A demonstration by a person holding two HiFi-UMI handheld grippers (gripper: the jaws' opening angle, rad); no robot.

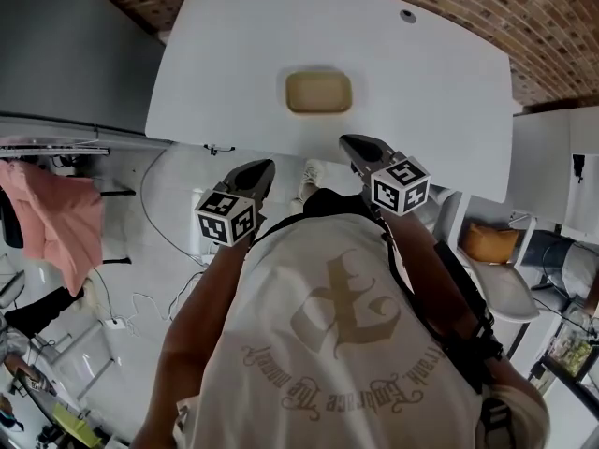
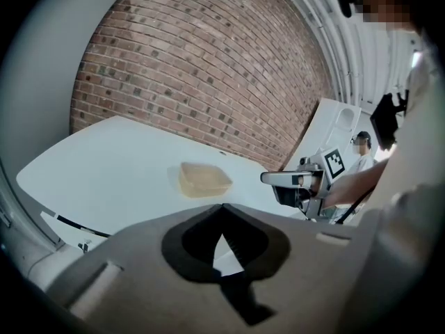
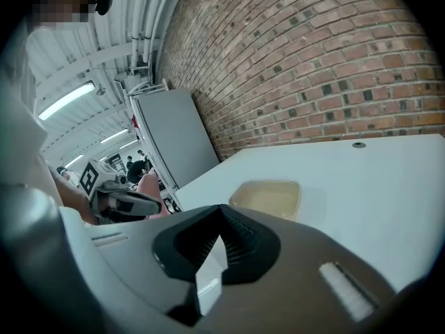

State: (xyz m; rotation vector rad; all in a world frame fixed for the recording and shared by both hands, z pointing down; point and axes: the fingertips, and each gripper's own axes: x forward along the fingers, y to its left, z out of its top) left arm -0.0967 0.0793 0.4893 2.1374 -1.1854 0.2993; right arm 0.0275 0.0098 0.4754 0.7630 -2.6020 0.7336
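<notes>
The brick wall (image 2: pixel 195 68) is running behind the far edge of the white table (image 1: pixel 234 54), and a grey cabinet (image 1: pixel 65 54) is standing off the table's left edge. Below that, on my left, a pink cloth (image 1: pixel 56 218) is hanging beside the floor cables.

I am standing at the table's near edge. I am looking down past my own pale printed shirt (image 1: pixel 346 344).

A shallow tan tray (image 1: pixel 319 92) is lying flat on the table. It is sitting about midway between the left and right edges and somewhat closer to the near edge than to the far one. Nothing is touching it.

I am holding my left gripper (image 1: pixel 265 166) just off the near edge, to the tray's left and well short of it. Its own camera is showing its jaws pressed together at the tips, with nothing between them. Its marker cube (image 1: pixel 227 218) is facing up toward me.

I am holding my right gripper (image 1: pixel 348 141) right at the near edge, nearer to the tray than the left one but apart from it. Its jaws are also meeting at the tips and gripping nothing.

A small round hole (image 1: pixel 407 15) is sitting near the table's far right corner.
</notes>
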